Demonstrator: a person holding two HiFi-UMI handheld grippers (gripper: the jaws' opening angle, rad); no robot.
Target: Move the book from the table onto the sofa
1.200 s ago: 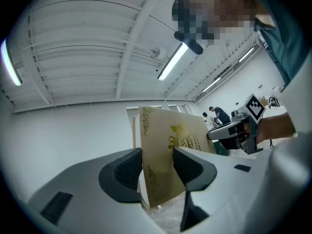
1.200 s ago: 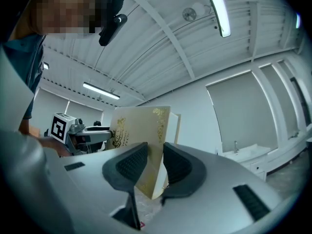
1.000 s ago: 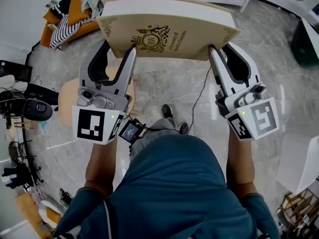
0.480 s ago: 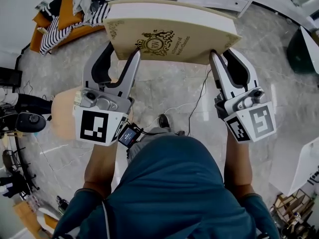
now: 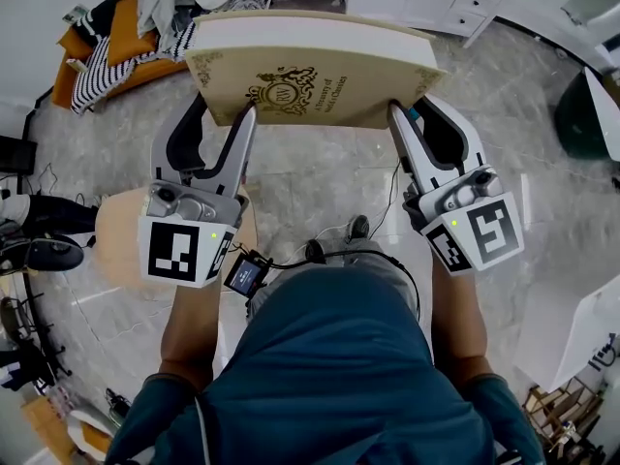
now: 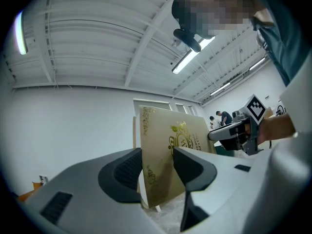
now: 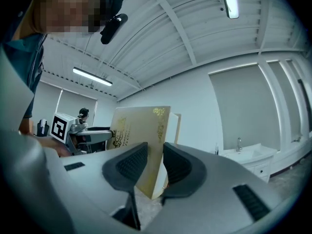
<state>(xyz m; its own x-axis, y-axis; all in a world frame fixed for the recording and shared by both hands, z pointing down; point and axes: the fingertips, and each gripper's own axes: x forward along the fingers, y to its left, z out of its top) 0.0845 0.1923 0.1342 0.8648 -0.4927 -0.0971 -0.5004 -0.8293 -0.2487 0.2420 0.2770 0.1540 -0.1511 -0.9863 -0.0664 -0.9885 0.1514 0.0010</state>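
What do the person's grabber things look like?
The left gripper and right gripper are grey, with two long fingers and black pads. Each carries a cube of black-and-white square markers and a tiny green light. A little screen with a black cable sits by the left one. The person wears a teal shirt.

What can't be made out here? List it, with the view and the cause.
- Sofa seat: head view, under clothes, cut off by the book.
- Book's back cover: every view, faces away.
- Tan round thing: head view, mostly behind the left gripper.
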